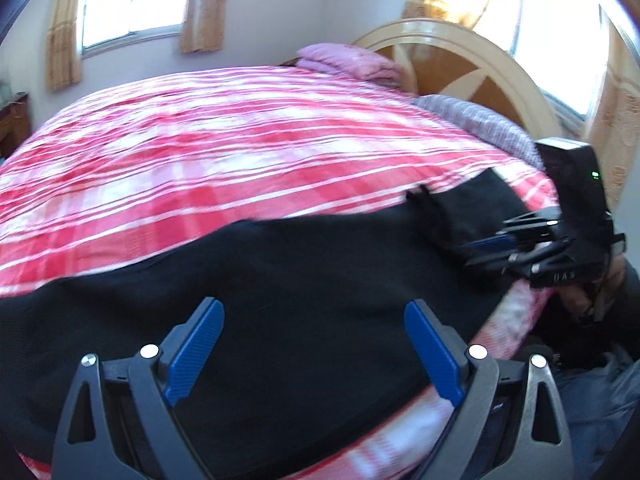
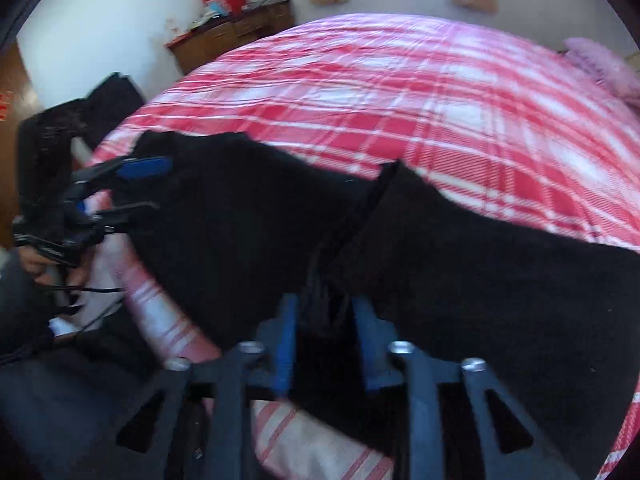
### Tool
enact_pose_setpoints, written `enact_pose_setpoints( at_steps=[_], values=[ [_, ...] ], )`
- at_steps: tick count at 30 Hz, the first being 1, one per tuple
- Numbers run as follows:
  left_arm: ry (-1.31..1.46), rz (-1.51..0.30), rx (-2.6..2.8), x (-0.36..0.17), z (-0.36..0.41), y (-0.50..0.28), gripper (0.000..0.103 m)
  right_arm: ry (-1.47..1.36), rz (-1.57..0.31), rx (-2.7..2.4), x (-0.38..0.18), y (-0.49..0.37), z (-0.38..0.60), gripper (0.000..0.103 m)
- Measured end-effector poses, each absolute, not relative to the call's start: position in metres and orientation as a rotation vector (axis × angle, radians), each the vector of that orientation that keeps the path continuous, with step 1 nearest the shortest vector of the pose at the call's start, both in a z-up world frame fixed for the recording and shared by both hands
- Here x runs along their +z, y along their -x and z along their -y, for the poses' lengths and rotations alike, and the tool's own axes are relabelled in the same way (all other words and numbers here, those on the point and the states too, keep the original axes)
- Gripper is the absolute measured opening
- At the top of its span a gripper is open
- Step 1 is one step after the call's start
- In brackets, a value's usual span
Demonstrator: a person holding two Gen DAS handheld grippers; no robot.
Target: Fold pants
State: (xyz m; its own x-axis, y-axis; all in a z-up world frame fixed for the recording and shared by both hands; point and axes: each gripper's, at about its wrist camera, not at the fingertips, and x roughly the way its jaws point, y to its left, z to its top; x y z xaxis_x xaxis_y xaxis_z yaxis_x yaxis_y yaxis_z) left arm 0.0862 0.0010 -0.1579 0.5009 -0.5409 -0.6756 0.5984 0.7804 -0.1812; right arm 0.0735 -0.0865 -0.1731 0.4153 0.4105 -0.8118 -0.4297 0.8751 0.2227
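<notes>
Black pants (image 1: 280, 280) across plaid bedspread (image 1: 200, 140); left gripper (image 1: 314, 348) agape, right gripper (image 2: 324, 320) half-parted around fabric fold.

Bed (image 1: 240, 128) before me, covered by a red-and-white plaid bedspread (image 2: 440, 92), slightly wrinkled. Black pants (image 1: 300, 280) lie directly on it along the near edge, spread out flat, with one raised fold ridge (image 2: 360, 216) across them. At the headboard (image 1: 460, 60) end: a pink pillow (image 1: 348, 60) and a grey patterned cloth (image 1: 480, 124) rest on the bed.
</notes>
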Motion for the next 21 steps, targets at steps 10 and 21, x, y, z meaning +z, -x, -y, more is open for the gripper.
enact_pose_setpoints(
  at_steps=[10,21],
  values=[
    [0.007,-0.928,-0.895,-0.17,0.089,-0.11,0.093,-0.049,-0.84,0.396,-0.115,-0.049,0.179,0.054],
    [0.045,-1.057,-0.87,-0.183,0.136,-0.119,0.018,-0.365,-0.832,0.28,-0.14,-0.071,0.249,0.059]
  ],
)
